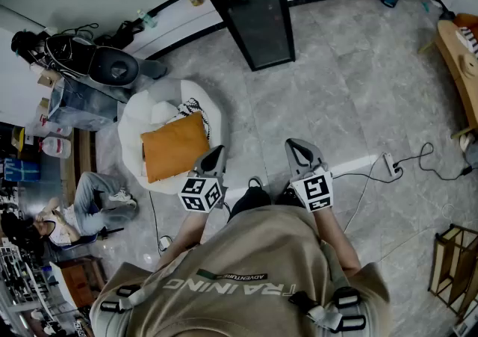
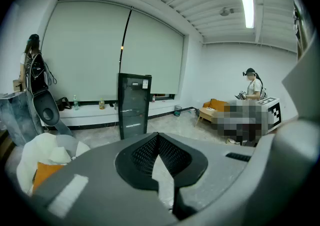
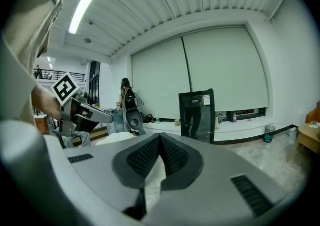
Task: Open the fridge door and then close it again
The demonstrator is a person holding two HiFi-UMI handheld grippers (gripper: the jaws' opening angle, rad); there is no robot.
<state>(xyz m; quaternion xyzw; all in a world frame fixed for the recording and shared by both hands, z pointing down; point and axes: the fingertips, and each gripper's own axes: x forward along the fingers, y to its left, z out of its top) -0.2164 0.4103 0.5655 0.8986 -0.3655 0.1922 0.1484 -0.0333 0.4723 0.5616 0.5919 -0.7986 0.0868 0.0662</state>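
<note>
Cushion: orange cushion [image 1: 173, 147] lying on a white beanbag [image 1: 138, 119], left of centre in the head view.
Left gripper: left gripper [image 1: 216, 150] held low in front of the person's chest, jaws together, nothing between them.
Fridge: black glass-door fridge [image 1: 258, 7] standing on the grey floor [image 1: 328, 81] at top centre, door shut, well apart from both grippers.
Right gripper: right gripper [image 1: 297, 145] beside the left one, jaws pressed together, empty.
Power strip: white power strip [image 1: 388, 162] on the floor, right of centre.
</note>
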